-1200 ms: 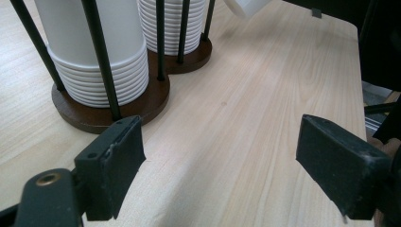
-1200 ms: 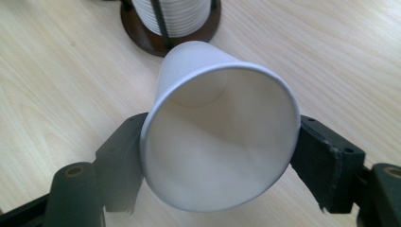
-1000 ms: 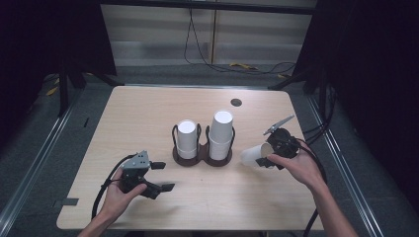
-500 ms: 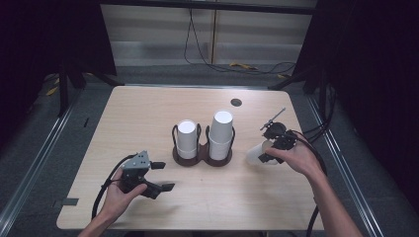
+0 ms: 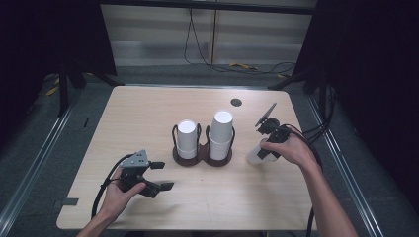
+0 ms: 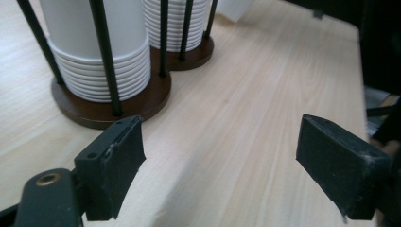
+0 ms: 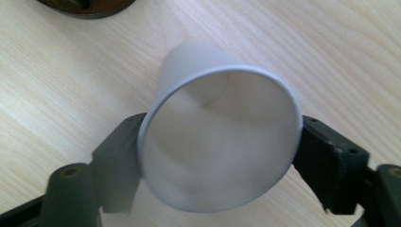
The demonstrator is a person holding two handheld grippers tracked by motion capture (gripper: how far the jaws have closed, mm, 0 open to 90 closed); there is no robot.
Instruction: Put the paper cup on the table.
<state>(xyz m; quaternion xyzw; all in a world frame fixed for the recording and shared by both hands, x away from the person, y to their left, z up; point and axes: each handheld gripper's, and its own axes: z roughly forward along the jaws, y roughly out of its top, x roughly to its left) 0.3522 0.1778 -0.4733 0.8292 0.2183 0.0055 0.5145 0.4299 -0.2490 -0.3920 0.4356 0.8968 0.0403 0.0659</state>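
The white paper cup (image 7: 217, 137) sat between the jaws of the right gripper (image 5: 260, 150), to the right of the cup holder (image 5: 203, 153) and near the tabletop's (image 5: 148, 113) right edge. In the right gripper view its open mouth faced the camera and its closed base pointed away toward the wood, so its long axis ran roughly along the gripper's own line, tilted rather than upright. The jaws flanked the rim on both sides and had just been opening around it; whether the pads still pressed the wall could not be told. The cup seemed to be at or close to the surface, and the coming move likely turned on that tilt, since a cup let go at this angle would tip or roll. The left gripper (image 5: 157, 176) was the farther one, resting low at the tabletop's left front with its jaws spread wide and empty, aimed at the stacked cups (image 6: 101, 56) in the holder.
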